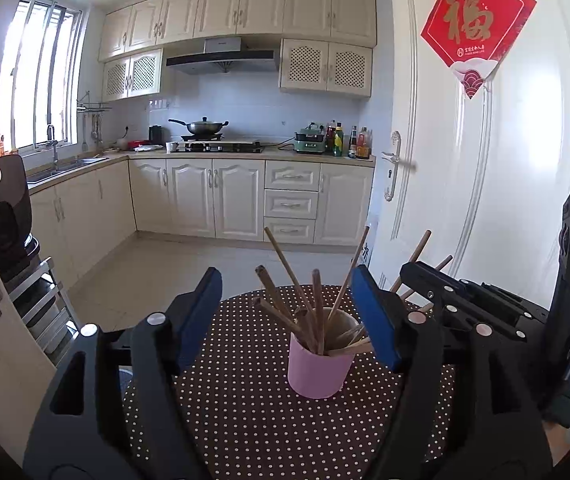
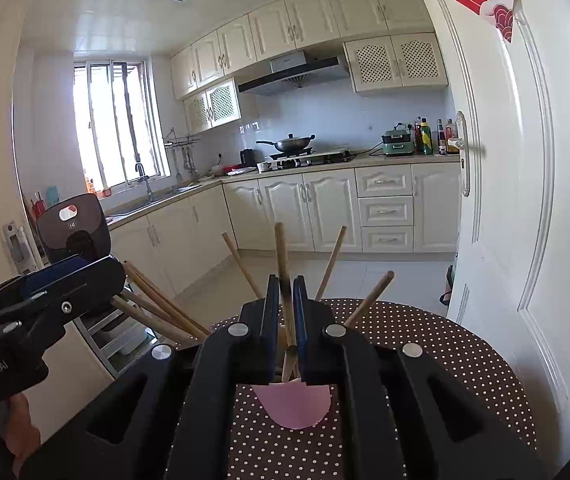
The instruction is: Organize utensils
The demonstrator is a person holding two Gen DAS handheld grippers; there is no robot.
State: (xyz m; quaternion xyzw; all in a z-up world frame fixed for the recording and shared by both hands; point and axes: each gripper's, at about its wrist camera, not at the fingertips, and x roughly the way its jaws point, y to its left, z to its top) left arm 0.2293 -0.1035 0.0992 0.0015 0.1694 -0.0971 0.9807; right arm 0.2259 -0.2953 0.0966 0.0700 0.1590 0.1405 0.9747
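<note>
A pink cup (image 1: 317, 368) stands on the round dotted table (image 1: 245, 400) and holds several wooden chopsticks (image 1: 317, 312) that fan out. My left gripper (image 1: 287, 280) is open, its blue pads on either side of the cup, a little above and before it. My right gripper (image 2: 286, 292) is shut on one chopstick (image 2: 283, 264) that stands upright over the pink cup (image 2: 293, 408). The right gripper also shows at the right of the left wrist view (image 1: 465, 300). The left gripper shows at the left of the right wrist view (image 2: 65, 280).
A white door (image 1: 485, 160) with a red paper sign stands close on the right. A dark appliance on a metal rack (image 1: 5, 216) stands at the left. Kitchen counters, a stove with a wok (image 1: 201, 126) and bottles lie far behind.
</note>
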